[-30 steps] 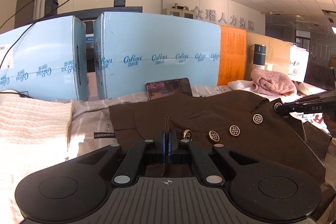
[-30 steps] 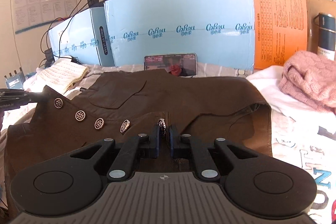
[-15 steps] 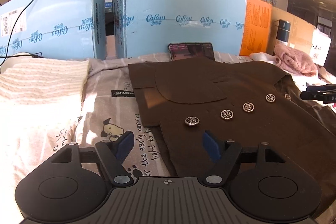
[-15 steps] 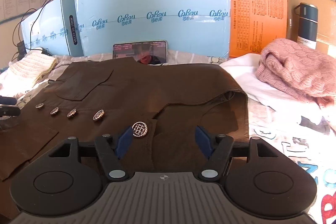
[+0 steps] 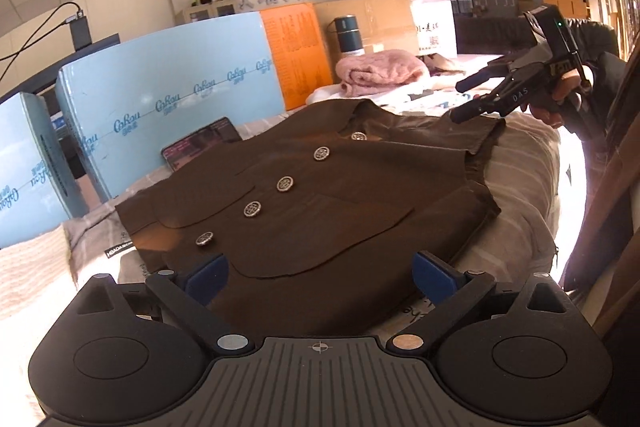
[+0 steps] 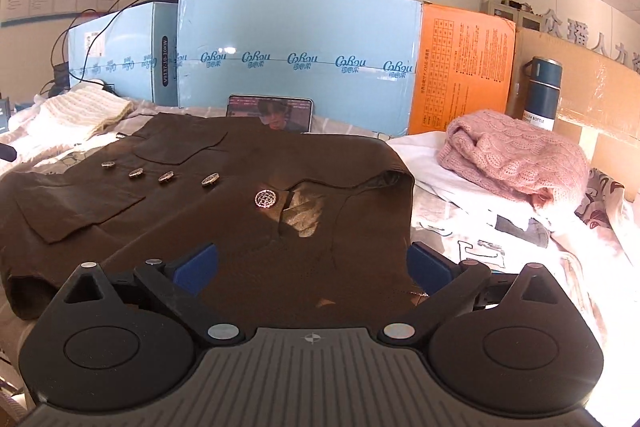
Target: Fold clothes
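Backdrop: pale blue boxes (image 6: 296, 59) and an orange box (image 6: 460, 71) stand behind your bed (image 6: 500, 239), with a phone (image 6: 270, 113) propped against them.
Brown jacket (image 6: 200, 211): lies flat across the printed sheet, its metal buttons (image 5: 285, 183) in a row.
Left tongs (image 5: 318, 273): you hold them spread wide, empty, just over the jacket's near hem.
Right tongs (image 6: 312, 265): spread wide, empty, at the collar end; the left view shows them (image 5: 466, 99) above the jacket's far corner.
Pink sweater (image 6: 516, 159): lies off to the right, beside a bottle (image 6: 542, 91).
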Demonstrator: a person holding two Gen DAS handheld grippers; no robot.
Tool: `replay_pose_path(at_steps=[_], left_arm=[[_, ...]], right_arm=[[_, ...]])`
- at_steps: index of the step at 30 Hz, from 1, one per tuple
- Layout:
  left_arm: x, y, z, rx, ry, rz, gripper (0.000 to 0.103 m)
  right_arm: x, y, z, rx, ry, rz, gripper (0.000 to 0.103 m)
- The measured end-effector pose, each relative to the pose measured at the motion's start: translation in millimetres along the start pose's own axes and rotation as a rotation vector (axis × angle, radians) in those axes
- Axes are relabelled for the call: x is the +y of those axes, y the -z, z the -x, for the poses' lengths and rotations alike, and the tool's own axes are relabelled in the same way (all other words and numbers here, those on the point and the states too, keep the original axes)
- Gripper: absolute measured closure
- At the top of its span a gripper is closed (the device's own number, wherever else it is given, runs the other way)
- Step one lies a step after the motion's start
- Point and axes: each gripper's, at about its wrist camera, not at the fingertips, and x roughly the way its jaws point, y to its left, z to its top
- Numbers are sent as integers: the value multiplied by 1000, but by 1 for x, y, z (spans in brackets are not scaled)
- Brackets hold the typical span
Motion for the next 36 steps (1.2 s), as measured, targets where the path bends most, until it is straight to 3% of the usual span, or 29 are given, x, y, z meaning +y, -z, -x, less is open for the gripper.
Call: replay_pose_path(at_steps=[4,7,13,17,21,25,28,31,36], left_arm=[[-15,3,0,47,-9,-81,3],[-18,7,-4,102,-92,-131,3],[-15,13,-9,180,-174,-190,3],[-16,11,-14,168,-162,-201,3],[-18,7,-23,141,-135,-233,3],[-21,4,-37,94,-131,-287,3],[-17,4,-42,82,-134,-306,3],[-3,10,-41,113,-194,-297,3],[19,16,-37,132,-256,-217,4]], right_arm=[[16,7,10,51,-57,105,0],[27,14,14,91,-98,168,0],[46,22,6,165,-27,318,0],[56,18,-4,161,-40,393,0],[70,10,-18,135,-106,456,0],[84,2,-32,97,-178,481,0],[87,0,-37,71,-183,494,0],[77,4,-36,67,-140,499,0],[43,9,-33,87,19,425,4]])
